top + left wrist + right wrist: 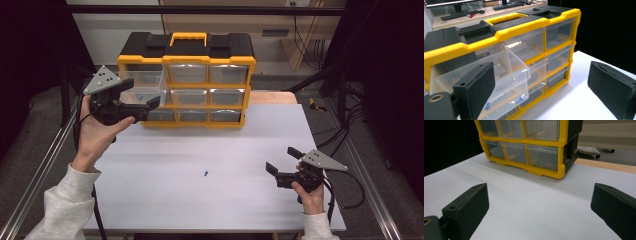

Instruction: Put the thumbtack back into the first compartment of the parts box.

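White tabletop [220,150] on an aluminium-frame bench, grey floor around it, dark surrounds both sides, cables hanging at the back right. Yellow-and-black drawer organizer [200,65] stands upright at the far side of the table, yellow carry handle on top, three-by-three grid of clear drawers. Top-left drawer [142,85] is pulled out toward the person's left, sticking well forward of the frame; the other drawers sit flush. Small blue bits visible inside that open drawer [519,101] in the left gripper view, lying on its floor near the front wall. Left gripper [146,99] is held up off the table just at the front of the pulled-out drawer, jaws spread wide, nothing clamped: in the left gripper view one pad overlaps the drawer's lower front corner, the other hangs well clear over bare table to the side. Can't tell whether the near pad actually touches the plastic. Left hand [97,132] wraps the gripper body from below, light-grey sleeve at the bottom left. Right gripper [282,160] sits low near the table's right front corner, well apart from the organizer, jaws released and wide, only bare white surface between them, pointing at the organizer's lower right drawers. One small blue piece [206,173] lies loose on the table between the two grippers, closer to the front edge, touching nothing.
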Motion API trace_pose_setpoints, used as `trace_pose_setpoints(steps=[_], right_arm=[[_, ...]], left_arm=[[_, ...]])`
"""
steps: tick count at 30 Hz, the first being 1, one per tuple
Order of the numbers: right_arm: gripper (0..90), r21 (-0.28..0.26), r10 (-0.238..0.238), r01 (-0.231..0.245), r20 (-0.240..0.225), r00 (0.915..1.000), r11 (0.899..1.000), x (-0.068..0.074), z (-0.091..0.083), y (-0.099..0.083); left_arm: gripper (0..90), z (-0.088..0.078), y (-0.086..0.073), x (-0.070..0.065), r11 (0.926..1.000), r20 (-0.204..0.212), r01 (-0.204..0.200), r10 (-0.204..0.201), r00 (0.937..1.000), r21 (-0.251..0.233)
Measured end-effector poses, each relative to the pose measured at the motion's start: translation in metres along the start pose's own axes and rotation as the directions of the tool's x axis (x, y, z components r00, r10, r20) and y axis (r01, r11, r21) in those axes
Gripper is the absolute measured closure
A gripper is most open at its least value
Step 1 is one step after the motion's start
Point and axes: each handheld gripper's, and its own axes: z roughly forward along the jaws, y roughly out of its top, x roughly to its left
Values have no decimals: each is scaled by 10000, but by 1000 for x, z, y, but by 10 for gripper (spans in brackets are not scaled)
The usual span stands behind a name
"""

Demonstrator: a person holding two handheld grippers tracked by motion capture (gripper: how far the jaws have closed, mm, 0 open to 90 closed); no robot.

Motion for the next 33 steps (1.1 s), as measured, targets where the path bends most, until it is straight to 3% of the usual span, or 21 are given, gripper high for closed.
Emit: trace_pose_setpoints(steps=[8, 19, 33], right_arm=[[21, 33, -26, 26, 26, 10000, 10000, 1, 0, 0], [21, 73, -108, 108, 9, 9999, 9999, 1, 1, 0], [21, 85, -84, 84, -13, 10000, 9999, 2, 0, 0]], left_arm=[[71, -5, -18, -13, 9998, 227, 25, -21, 9997, -173], [71, 1, -47, -29, 9999, 548, 59, -52, 9985, -122], [71, 20, -88, -54, 9983, 940, 325, -370, 9949, 488]])
